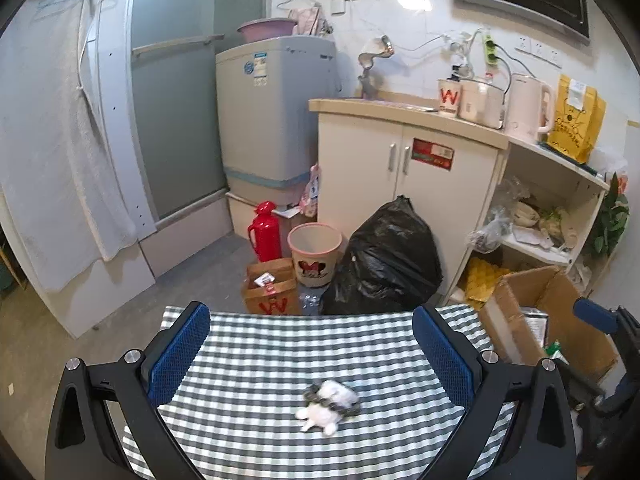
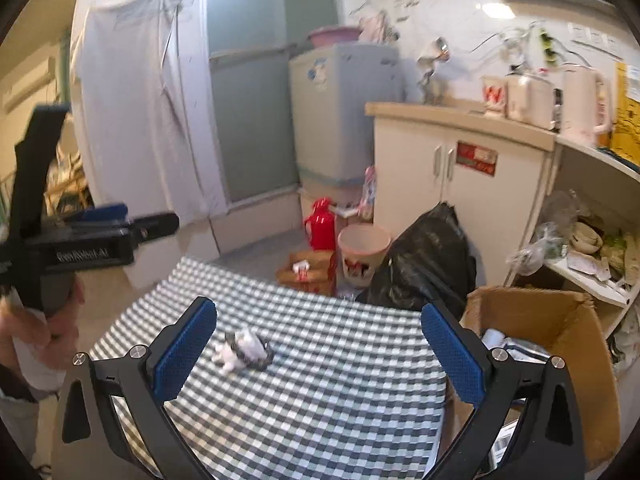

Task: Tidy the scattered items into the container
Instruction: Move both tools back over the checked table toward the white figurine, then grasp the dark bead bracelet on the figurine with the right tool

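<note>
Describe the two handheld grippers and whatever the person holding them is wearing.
Both the left gripper and the right gripper have black angular frames with silver bolt heads and flat fingers faced with textured blue pads. In the right wrist view, the left gripper's black body carries blurred white lettering. The hand gripping it shows a white cuff.

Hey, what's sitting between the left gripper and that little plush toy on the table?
Nothing: in the left wrist view only bare checked tablecloth lies between the open left gripper and the plush toy.

The left gripper (image 1: 311, 350) is held level with its fingers (image 1: 180, 354) spread wide, nothing between them; the right gripper (image 2: 319, 350) is likewise spread and empty; a hand (image 2: 36, 320) is seen gripping the left handle.
</note>
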`<state>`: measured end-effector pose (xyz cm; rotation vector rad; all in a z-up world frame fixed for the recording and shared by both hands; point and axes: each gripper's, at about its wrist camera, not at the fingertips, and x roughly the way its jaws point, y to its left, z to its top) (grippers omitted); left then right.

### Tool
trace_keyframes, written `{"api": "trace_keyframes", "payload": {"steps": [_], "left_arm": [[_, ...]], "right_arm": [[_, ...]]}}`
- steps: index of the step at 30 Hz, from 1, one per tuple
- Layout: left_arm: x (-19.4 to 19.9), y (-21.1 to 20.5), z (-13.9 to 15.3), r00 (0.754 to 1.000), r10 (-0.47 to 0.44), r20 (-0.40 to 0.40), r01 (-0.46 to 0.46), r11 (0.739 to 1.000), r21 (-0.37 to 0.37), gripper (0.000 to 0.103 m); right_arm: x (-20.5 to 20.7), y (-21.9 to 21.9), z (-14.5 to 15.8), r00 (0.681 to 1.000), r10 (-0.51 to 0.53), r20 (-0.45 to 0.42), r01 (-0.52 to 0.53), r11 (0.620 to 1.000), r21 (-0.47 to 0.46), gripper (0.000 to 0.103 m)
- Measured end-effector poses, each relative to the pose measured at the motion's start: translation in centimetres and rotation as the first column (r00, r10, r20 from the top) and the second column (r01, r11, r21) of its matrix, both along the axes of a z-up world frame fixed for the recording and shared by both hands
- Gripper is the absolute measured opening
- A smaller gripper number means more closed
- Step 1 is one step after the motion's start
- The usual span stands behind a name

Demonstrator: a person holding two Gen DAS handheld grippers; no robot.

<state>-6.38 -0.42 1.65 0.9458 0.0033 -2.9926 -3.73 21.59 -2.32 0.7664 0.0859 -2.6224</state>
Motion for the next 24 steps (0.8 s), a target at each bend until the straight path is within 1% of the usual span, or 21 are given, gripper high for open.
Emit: {"api": "trace_keyframes", "payload": {"steps": [4,8,11,13,15,19,22,23,24], "left_arm": [[-0.3,-1.3,-2.1,0.999,0.001,0.052,-0.001,1.0,0.002,0.103],[-0.5,-2.1,-4.0,0.996,0.004,0.087,-0.003,1.0,-0.011,0.103],[-0.8,-2.9,-5.4,0.993,-0.003,0.12,0.004,1.0,-0.008,0.103],[-1.1,-3.2,-6.6,0.988,-0.01,0.153,0.014,1.0,-0.027,0.103],[-1.4,-3.4,-8.0,0.982,-0.016,0.19,0.025,0.999,-0.046,0.103],[-1.4,-3.8,-10.2,0.972,-0.026,0.233,0.04,0.998,-0.057,0.103],[-1.4,-4.2,-11.6,0.965,-0.03,0.261,0.045,0.998,-0.051,0.103],[-1.4,-4.3,-12.0,0.963,-0.031,0.269,0.046,0.998,-0.048,0.103],[-1.4,-4.5,-12.5,0.96,-0.032,0.278,0.047,0.998,-0.045,0.103]], "right_arm": [[-0.7,-1.2,-1.5,0.999,0.022,0.03,-0.023,1.0,0.015,0.103],[-1.3,-2.3,-3.1,0.997,0.054,0.06,-0.056,0.998,0.037,0.103],[-1.6,-3.4,-4.3,0.992,0.088,0.085,-0.093,0.994,0.059,0.103],[-1.9,-4.3,-5.3,0.986,0.125,0.114,-0.135,0.988,0.082,0.103],[-2.2,-5.6,-6.8,0.971,0.181,0.156,-0.2,0.972,0.119,0.103],[-1.9,-8.5,-9.5,0.953,0.248,0.175,-0.285,0.93,0.231,0.102],[-1.8,-10.2,-11.3,0.935,0.286,0.211,-0.336,0.904,0.263,0.099],[-2.0,-10.5,-11.8,0.929,0.292,0.226,-0.347,0.9,0.264,0.096],[-2.2,-10.8,-12.3,0.926,0.292,0.238,-0.351,0.898,0.265,0.089]]}}
